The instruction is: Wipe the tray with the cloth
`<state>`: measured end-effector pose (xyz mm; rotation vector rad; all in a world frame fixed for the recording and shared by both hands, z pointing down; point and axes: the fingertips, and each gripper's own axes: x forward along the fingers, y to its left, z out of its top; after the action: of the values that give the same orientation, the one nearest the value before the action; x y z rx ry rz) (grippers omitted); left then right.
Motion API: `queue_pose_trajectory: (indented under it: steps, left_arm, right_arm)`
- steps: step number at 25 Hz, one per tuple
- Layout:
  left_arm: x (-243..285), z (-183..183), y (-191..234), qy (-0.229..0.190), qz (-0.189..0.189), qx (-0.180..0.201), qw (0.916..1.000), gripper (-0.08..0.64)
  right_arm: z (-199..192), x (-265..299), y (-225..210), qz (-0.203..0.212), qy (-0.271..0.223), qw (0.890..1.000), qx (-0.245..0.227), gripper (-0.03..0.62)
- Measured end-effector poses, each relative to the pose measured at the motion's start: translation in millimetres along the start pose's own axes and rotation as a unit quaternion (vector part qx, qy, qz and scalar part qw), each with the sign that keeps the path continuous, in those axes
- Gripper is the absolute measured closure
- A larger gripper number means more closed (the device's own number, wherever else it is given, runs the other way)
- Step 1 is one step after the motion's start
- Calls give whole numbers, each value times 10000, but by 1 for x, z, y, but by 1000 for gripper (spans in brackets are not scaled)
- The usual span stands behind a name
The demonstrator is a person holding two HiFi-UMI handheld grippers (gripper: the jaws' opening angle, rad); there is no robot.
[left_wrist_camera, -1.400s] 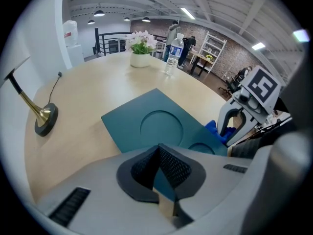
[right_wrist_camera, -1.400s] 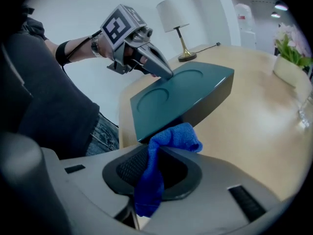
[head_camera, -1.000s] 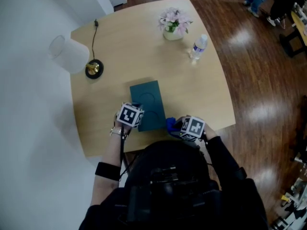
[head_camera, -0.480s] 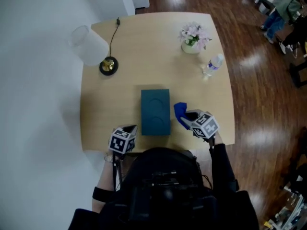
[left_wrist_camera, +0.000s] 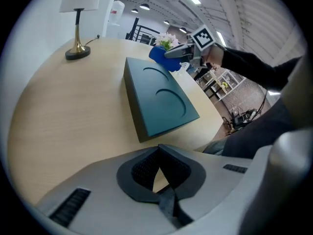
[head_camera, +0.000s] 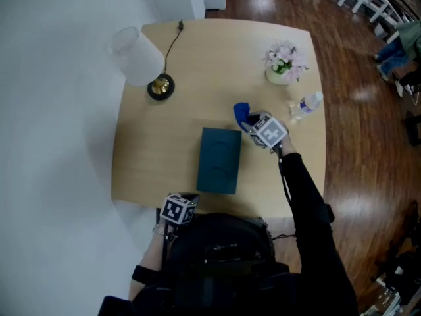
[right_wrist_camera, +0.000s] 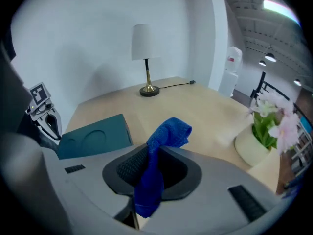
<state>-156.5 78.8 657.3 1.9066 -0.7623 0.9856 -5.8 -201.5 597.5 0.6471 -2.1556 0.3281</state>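
A dark teal tray [head_camera: 219, 160] with two shallow round hollows lies flat on the wooden table [head_camera: 164, 143]. My right gripper [head_camera: 253, 125] hovers off the tray's far right corner, shut on a blue cloth [head_camera: 241, 112]. In the right gripper view the cloth [right_wrist_camera: 164, 141] hangs bunched between the pads, with the tray [right_wrist_camera: 95, 136] to the left. My left gripper [head_camera: 179, 209] sits at the table's near edge, apart from the tray. Its jaws [left_wrist_camera: 158, 148] meet at the tips with nothing between them, and the tray [left_wrist_camera: 161, 99] lies ahead of it.
A white-shaded lamp [head_camera: 141, 58] on a brass base stands at the far left, its cord running to the back edge. A pot of pink flowers [head_camera: 283, 61] and a water bottle [head_camera: 306, 105] stand at the far right. Wooden floor surrounds the table.
My right gripper has carried the cloth from the table's near edge out past the tray's far right corner. My left gripper has drawn back from the tray's near left corner to the table edge.
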Motion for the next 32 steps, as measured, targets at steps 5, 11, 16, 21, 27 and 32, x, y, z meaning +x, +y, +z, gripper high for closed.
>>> queue_pose_trajectory:
  steps: [5, 11, 16, 21, 27, 32]
  left_arm:
    - [11, 9, 4, -110, 127, -369, 9992, 558]
    - [10, 12, 9, -124, 177, -552, 9982, 558]
    - [3, 21, 25, -182, 468, -586, 9970, 558]
    - [-10, 51, 80, -436, 1047, -610, 9917, 558]
    - [-24, 117, 125, -848, 1241, -329, 9881, 558]
    - [-20, 144, 126, -874, 1277, 73, 9879, 558]
  right_arm:
    - [2, 51, -7, 448, 495, 9968, -433, 514]
    - [-18, 68, 6, 872, 852, 9908, -591, 514]
    - [-27, 55, 8, 856, 806, 9927, -261, 519]
    - [-59, 24, 15, 477, 805, 9952, 277, 523]
    - [-108, -23, 72, 244, 345, 9868, 1563, 525]
    - [-133, -41, 116, -94, 181, 9744, 2241, 525]
